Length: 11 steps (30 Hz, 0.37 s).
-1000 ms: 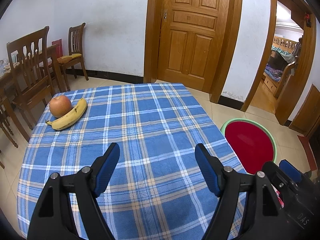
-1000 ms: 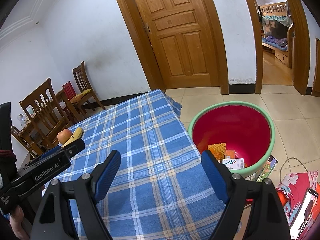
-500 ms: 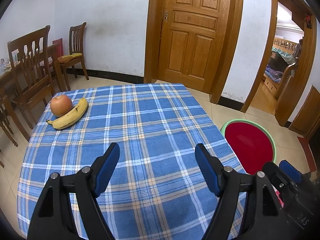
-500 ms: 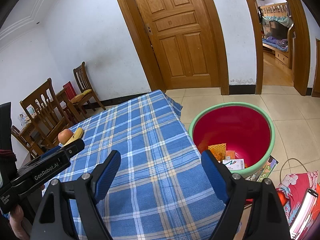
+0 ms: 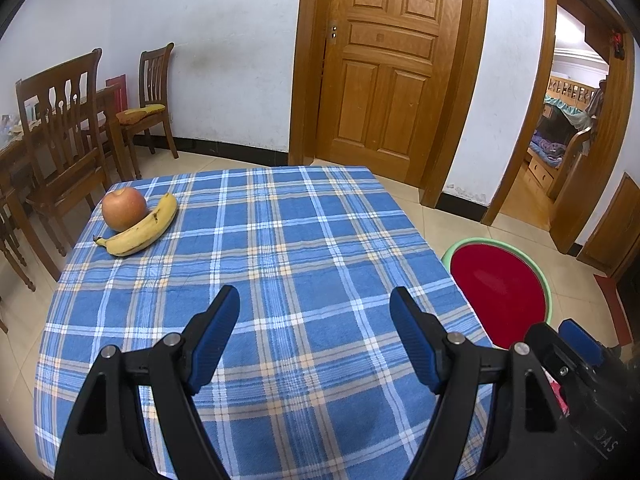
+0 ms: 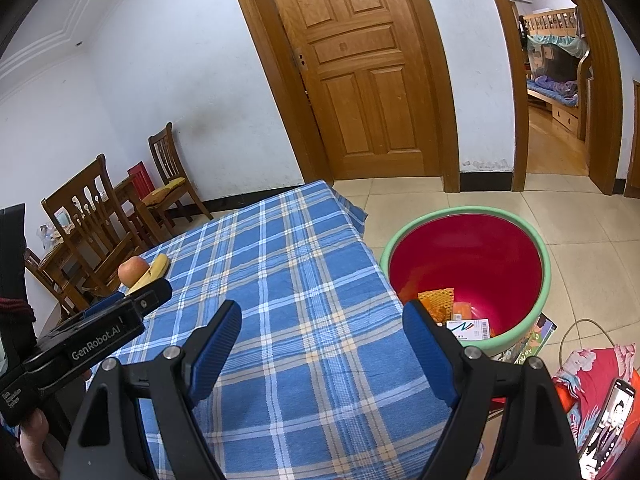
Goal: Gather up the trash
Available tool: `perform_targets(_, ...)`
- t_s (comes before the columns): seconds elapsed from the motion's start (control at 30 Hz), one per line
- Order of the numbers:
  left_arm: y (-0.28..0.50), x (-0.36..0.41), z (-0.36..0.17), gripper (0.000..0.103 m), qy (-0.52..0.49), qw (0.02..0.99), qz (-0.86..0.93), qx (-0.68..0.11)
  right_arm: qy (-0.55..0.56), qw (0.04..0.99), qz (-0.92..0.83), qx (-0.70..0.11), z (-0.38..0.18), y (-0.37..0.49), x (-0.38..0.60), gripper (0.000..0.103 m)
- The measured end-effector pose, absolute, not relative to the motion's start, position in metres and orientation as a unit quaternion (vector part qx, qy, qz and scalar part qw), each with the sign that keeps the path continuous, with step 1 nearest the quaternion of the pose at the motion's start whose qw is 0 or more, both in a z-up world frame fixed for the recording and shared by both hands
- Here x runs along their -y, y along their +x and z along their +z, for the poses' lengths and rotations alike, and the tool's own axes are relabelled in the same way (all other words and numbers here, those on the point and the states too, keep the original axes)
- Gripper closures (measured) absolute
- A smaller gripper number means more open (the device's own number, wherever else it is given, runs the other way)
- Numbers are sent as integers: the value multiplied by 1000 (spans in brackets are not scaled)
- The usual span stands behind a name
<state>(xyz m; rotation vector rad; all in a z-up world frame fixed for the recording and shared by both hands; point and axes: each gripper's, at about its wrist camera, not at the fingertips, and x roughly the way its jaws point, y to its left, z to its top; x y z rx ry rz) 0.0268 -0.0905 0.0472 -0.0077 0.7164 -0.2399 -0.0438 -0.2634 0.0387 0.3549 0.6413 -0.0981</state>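
Red bin (image 6: 472, 264) with a green rim on the floor just off the table's right edge, at about three o'clock from the table's middle. Inside, at the bottom: an orange mesh wrapper (image 6: 437, 300), a small orange packet (image 6: 461, 311) and a white carton (image 6: 468, 326), all close together. From the left wrist view, only the red inside of the bin (image 5: 498, 280) visible, contents hidden.

Table (image 5: 280, 248) covered with a blue plaid cloth. On it, toward ten o'clock near the far left corner, an apple (image 5: 124, 208) and a banana (image 5: 138, 229), touching, the banana curved along the apple's near side.

Left tool (image 5: 314, 334) above the near part of the table, jaws spread wide, nothing between them but cloth below. Right tool (image 6: 322, 344) likewise spread wide and holding nothing, over the table's right edge, its right finger in front of the bin's near rim.

Beyond, at twelve o'clock, a closed wooden door (image 5: 384, 64); at nine to ten o'clock, wooden chairs (image 5: 60, 120); at two o'clock, an open doorway with a bunk bed (image 6: 556, 64) behind. On the floor at four o'clock of the bin, a flowered cloth (image 6: 592, 380) with a phone (image 6: 608, 420) on it.
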Motion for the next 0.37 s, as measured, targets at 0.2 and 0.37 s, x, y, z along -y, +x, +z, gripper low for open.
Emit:
perform_targets(0.2, 27, 90, 47, 26, -4, 929, -117, -350, 173, 933, -48, -312, 39, -44, 263, 18)
perform_targets(0.37, 25, 89, 47, 26, -4, 929, -116, -350, 173, 933, -48, -313, 38, -46, 262, 18)
